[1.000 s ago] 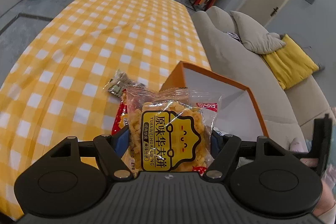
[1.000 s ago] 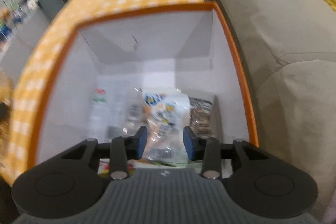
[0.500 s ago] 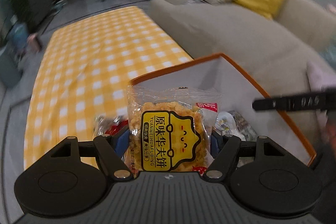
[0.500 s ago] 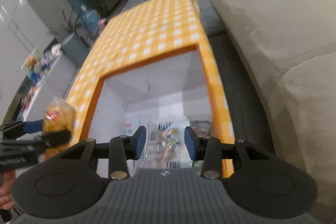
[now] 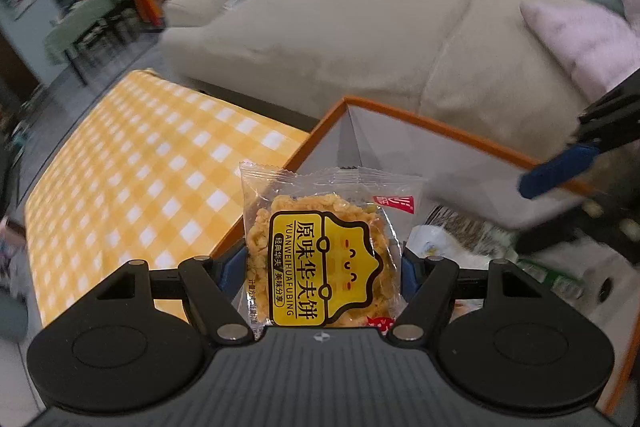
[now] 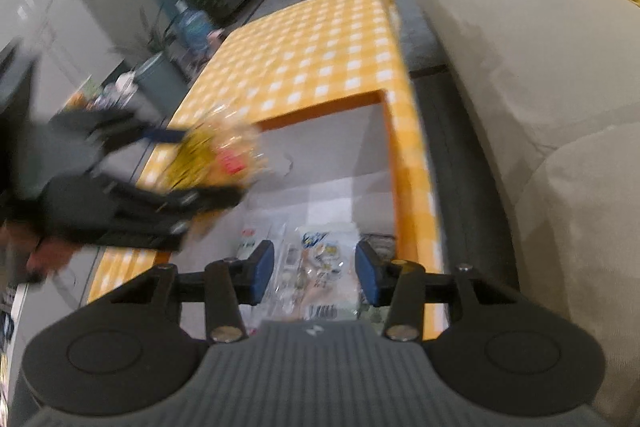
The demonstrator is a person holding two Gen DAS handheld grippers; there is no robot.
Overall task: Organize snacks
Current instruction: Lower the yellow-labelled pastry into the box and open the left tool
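One crispy-cake packet, yellow label facing the camera, is pinched upright between the left gripper pads and carried over the near corner of the orange-rimmed box, presumably for dropping in. One box only, on the yellow checked tablecloth. Right gripper hovers above the box with fingers spread, holding nothing. Several wrapped snacks lie inside; blur prevents an exact count.
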